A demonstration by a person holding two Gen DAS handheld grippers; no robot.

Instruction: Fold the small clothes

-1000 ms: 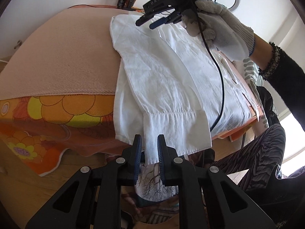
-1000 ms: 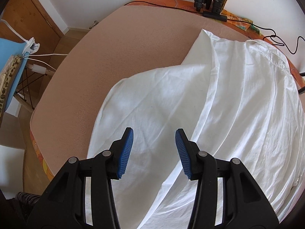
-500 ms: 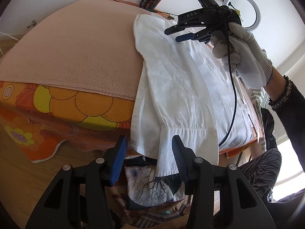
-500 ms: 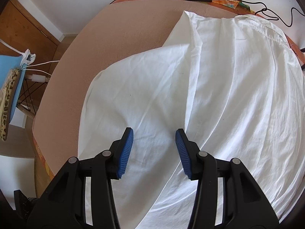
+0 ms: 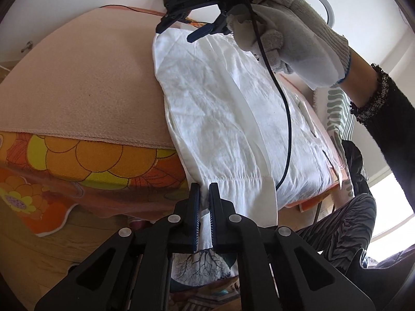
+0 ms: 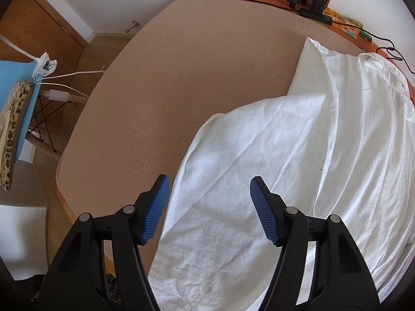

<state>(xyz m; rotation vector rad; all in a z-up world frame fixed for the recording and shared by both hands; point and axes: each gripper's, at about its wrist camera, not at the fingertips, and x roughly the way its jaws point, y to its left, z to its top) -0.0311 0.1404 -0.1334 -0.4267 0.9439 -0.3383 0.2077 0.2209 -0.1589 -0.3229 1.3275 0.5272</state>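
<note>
A broad counter (image 6: 207, 77) under a pinkish-beige textured cover, with an orange flowered cloth (image 5: 77, 163) hanging beneath it, is carrying the white crumpled cotton shirt (image 5: 228, 108), which is lying along the counter's right side with its cuffed sleeve folded lengthwise down the body and the cuff spilling over the near edge. A person's white-knit-gloved hand (image 5: 290, 33) is steering the right gripper (image 6: 208, 210) above the shirt's far, shoulder end; its blue-ribbed jaws have just been opening and are now standing wide apart over the fabric, touching nothing. Nearest the lens, the left gripper (image 5: 204, 212) has just been closing after a brief release (a half second earlier its jaws were spread either side of the cuff), and its jaws are now clamping together on the left corner of the hanging cuff. The re-grip suggests the sleeve fold is settled and the next fold, likely bringing the lower end up over the body, is being readied.
</note>
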